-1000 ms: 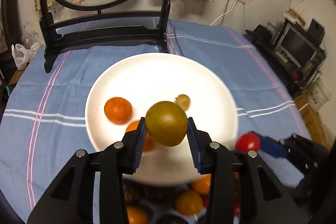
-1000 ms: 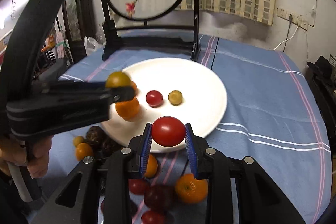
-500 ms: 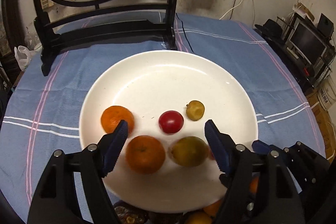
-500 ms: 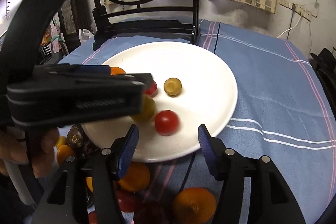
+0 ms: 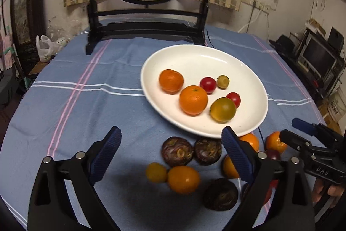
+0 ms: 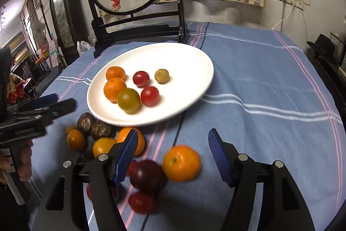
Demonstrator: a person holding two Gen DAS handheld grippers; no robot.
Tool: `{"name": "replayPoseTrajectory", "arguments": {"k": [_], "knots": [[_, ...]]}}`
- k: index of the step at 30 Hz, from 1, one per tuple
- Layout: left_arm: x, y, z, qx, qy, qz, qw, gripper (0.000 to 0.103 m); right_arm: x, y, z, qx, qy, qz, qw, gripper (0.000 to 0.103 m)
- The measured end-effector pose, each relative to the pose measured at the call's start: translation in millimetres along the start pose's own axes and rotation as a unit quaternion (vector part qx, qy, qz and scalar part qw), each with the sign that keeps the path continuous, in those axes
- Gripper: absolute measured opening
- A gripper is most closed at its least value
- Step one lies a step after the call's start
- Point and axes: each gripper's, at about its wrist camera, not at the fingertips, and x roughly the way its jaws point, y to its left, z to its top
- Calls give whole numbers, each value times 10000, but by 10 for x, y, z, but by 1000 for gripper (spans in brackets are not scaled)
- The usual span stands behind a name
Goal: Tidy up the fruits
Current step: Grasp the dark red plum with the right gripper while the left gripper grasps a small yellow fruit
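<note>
A white plate point(image 5: 248, 122) point(image 6: 194, 66) on the blue cloth holds two oranges, two red tomatoes point(image 6: 150, 96), a green-yellow fruit point(image 5: 223, 109) point(image 6: 128, 100) and a small olive fruit. Loose fruit lies on the cloth in front of it: dark passion fruits point(image 5: 177, 151), a yellow tomato point(image 5: 156, 172), oranges point(image 5: 183, 179) point(image 6: 181, 162) and a dark plum point(image 6: 147, 176). My left gripper point(image 5: 170, 156) is open and empty above the loose pile. My right gripper point(image 6: 173, 157) is open and empty over the orange and plum.
A black wooden stand with a round embroidered screen point(image 5: 149, 21) point(image 6: 134, 29) stands at the back of the table behind the plate. The round table drops off at its edges; shelves with electronics point(image 5: 317, 57) stand to the right.
Both grippers let go of their fruit on the plate, the green-yellow fruit and a red tomato, then drew back toward the near side and now hang open over the loose pile.
</note>
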Motion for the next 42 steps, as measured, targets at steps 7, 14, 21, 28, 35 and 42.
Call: {"name": "replayPoseTrajectory", "arguments": {"k": [7, 14, 21, 28, 35, 42], "knots": [[-9, 164, -94, -101, -103, -89, 9999, 95, -155, 82, -142, -71, -134, 286, 9995, 68], [41, 396, -67, -492, 44, -122, 9987, 95, -506, 441, -369, -803, -114, 1030, 9914, 68], [77, 449, -85, -532, 112, -78, 9985, 95, -350, 788, -464, -1404, 358, 1033, 9840, 67], [97, 412, -108, -498, 197, -189, 9984, 95, -41, 1023, -483, -2167, 757, 479, 9721, 59], [130, 354, -131, -429, 276, -169, 9986, 95, 24, 894, -576, -2285, 639, 309, 9710, 48], [188, 229, -200, -273, 488, -354, 9978, 95, 57, 859, -585, -2210, 515, 414, 9730, 45]]}}
